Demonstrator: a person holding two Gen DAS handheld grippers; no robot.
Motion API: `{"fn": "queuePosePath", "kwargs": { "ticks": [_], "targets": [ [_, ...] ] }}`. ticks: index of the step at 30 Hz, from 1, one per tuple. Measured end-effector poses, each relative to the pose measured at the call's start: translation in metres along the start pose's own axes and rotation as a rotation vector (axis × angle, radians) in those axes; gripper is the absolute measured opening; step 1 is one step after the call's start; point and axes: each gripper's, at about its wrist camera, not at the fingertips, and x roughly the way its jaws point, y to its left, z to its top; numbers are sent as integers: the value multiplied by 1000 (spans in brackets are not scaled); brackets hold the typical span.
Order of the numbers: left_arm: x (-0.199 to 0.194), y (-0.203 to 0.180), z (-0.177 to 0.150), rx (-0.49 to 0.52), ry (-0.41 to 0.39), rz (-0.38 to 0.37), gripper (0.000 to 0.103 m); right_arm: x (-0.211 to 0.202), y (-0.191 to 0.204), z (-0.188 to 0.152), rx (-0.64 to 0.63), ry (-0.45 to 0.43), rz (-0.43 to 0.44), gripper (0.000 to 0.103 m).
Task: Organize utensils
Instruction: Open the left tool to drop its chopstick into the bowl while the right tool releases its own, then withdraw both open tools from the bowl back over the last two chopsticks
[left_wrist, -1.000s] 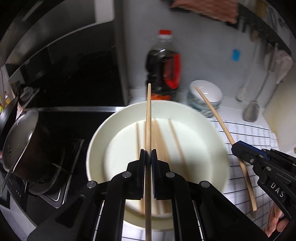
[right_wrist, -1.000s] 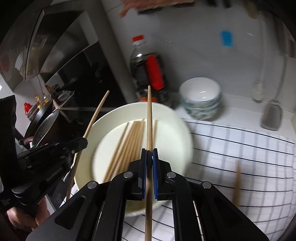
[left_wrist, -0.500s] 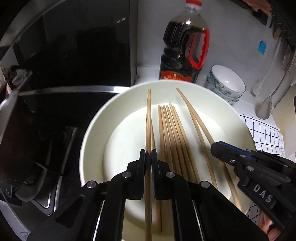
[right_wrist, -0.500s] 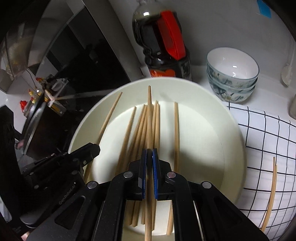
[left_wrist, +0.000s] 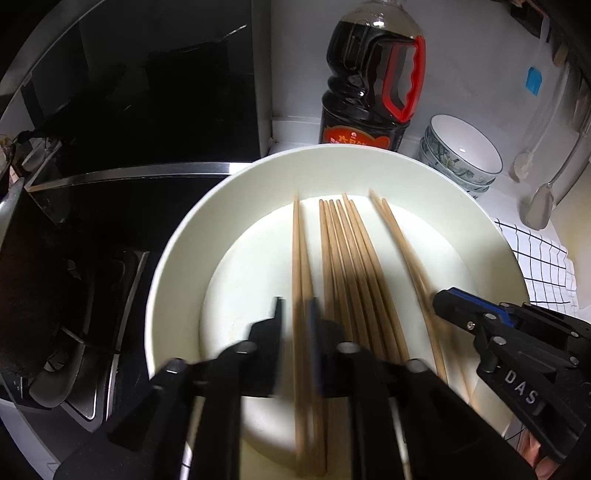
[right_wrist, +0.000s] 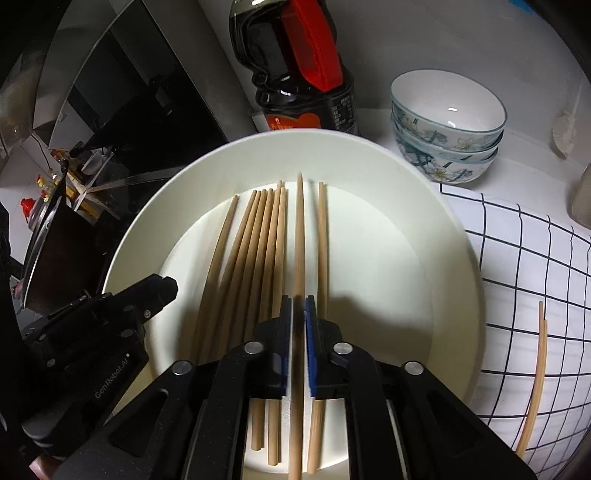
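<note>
A large white plate (left_wrist: 177, 258) (right_wrist: 424, 206) holds several wooden chopsticks (left_wrist: 351, 266) (right_wrist: 258, 240) laid side by side. My left gripper (left_wrist: 295, 314) is low over the plate with its jaws apart, and a chopstick (left_wrist: 297, 258) lies between them on the plate. My right gripper (right_wrist: 298, 310) is shut on a chopstick (right_wrist: 300, 229) that rests low on the plate. The right gripper also shows in the left wrist view (left_wrist: 443, 299), and the left gripper in the right wrist view (right_wrist: 162, 291). Two more chopsticks (right_wrist: 535, 376) lie on the checked cloth (right_wrist: 517, 258).
A dark soy sauce bottle (left_wrist: 369, 81) (right_wrist: 295, 66) stands behind the plate. Stacked patterned bowls (left_wrist: 461, 155) (right_wrist: 447, 125) stand at the back right. A black stove with a pot (left_wrist: 55, 240) is at the left. Ladles (left_wrist: 539, 206) hang on the wall.
Both grippers moved down to the plate with their chopsticks. The left gripper opened and let its chopstick go onto the plate. The right gripper still holds its chopstick.
</note>
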Motion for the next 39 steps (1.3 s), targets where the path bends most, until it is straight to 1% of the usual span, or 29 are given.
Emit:
{"fn": "queuePosePath", "kwargs": {
  "ticks": [1,2,3,4,6,9,10,16,19,21,25,27,30,37,39],
  "targets": [
    [-3,2,0,-7,-10,10,42,-3,-1,0,-2,-11,-10,16],
    [-6,3,0,-13,-21,21,59,-6,-2,0,-3,-19,-14,16],
    [-9,5,-1,-20,-33,31,68,-10,-3,0,-2,-27,-15,16],
    [-14,7,-2,-28,-50,43,69,-14,-5,-1,2,-37,-16,16],
    [-21,10,-3,-33,-58,51,69,-19,-7,-1,7,-50,-15,17],
    [-29,13,-6,-48,-67,64,76,-27,-6,-5,-2,-63,-14,23],
    [-32,14,-7,-52,-71,64,76,-30,-5,-7,-8,-69,-9,24],
    [-51,9,-17,-47,-96,83,79,-44,-1,-15,-22,-84,10,25],
    [-56,6,-22,-42,-101,91,80,-51,1,-21,-33,-96,-1,30],
    [-57,4,-25,-43,-98,96,80,-54,1,-24,-48,-99,-9,31],
    [-62,0,-32,-47,-97,93,80,-62,-1,-32,-55,-105,-12,31],
    [-66,-5,-36,-48,-96,98,83,-66,-2,-35,-50,-108,-14,32],
    [-73,-11,-44,-51,-96,90,85,-75,-4,-39,-47,-123,-10,38],
    [-87,-29,-57,-45,-101,61,88,-95,-13,-60,-39,-142,-27,41],
    [-92,-36,-60,-43,-104,50,89,-99,-18,-66,-37,-145,-31,44]
  ]
}}
